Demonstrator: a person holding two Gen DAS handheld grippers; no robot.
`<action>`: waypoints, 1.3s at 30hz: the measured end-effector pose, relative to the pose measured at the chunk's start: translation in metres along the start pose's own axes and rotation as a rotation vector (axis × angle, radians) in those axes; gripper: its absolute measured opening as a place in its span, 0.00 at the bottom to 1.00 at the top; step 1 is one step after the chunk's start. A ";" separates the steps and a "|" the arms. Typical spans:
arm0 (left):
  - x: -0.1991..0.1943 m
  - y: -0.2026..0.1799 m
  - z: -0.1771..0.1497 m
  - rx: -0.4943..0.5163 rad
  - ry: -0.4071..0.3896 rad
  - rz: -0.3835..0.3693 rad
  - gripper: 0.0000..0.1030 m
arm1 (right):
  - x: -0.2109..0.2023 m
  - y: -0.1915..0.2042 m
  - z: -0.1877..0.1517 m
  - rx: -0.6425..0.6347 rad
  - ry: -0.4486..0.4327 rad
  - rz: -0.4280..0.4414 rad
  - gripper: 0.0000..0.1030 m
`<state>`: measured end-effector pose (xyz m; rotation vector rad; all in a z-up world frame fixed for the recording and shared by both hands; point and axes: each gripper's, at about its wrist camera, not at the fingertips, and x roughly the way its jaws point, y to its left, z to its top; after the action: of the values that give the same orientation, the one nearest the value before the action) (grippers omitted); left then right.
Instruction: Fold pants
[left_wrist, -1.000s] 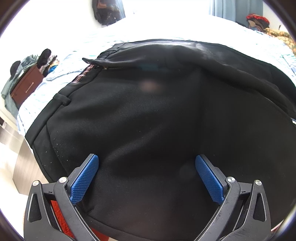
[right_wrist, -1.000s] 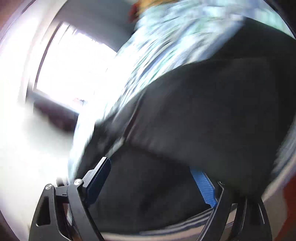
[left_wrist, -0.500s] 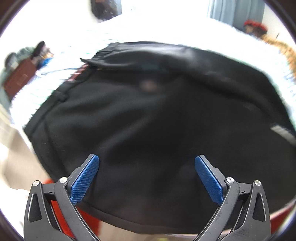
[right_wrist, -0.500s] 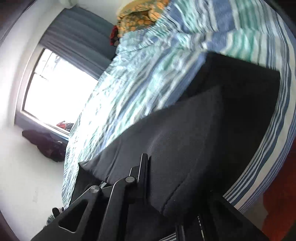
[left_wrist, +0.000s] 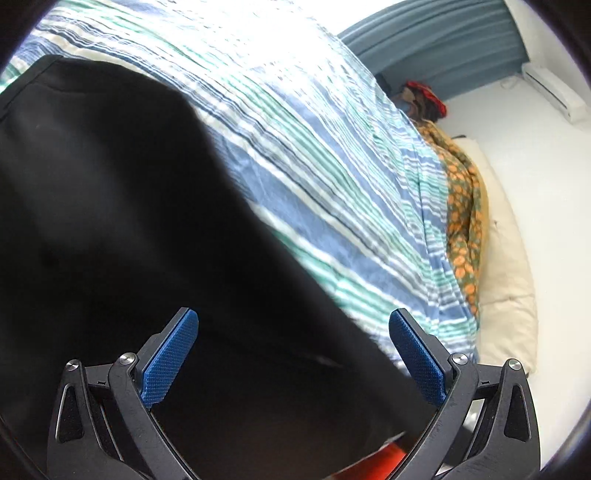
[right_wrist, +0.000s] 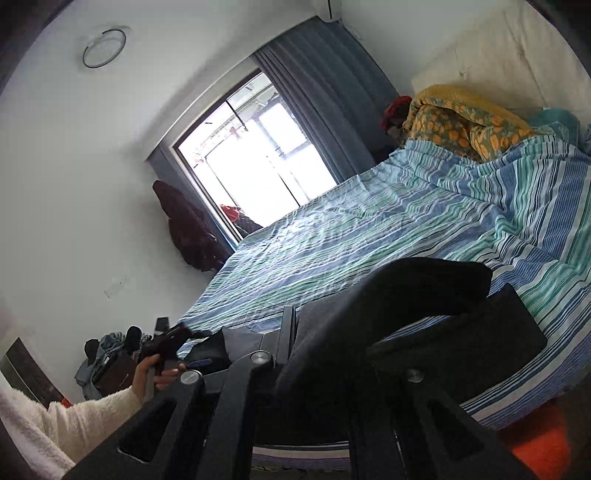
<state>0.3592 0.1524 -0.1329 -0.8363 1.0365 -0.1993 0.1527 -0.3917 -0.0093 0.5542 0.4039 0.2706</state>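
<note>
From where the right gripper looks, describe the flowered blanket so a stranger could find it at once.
Start at the bed under the striped blue and green sheet and follow it to its head, by the pale headboard. The flowered blanket is bunched there: the only yellow, orange-patterned fabric, next to a small red item.

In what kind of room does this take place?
Most likely a bedroom in a home. A wide bed with a striped blue and green sheet fills the view, a cream padded headboard stands behind it, and a window has grey-blue curtains. Black pants lie on the bed.
</note>
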 end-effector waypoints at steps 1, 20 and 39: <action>0.002 0.001 0.006 -0.009 0.002 -0.006 0.99 | -0.007 0.004 -0.001 -0.023 0.002 0.006 0.05; -0.180 -0.032 0.012 0.092 -0.492 0.056 0.05 | 0.049 -0.013 0.111 -0.159 -0.098 0.020 0.05; -0.047 0.048 -0.174 0.142 -0.101 0.405 0.06 | 0.107 -0.240 -0.033 0.316 0.390 -0.407 0.05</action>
<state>0.1806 0.1188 -0.1761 -0.4898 1.0612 0.1119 0.2664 -0.5357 -0.2007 0.7148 0.9344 -0.0845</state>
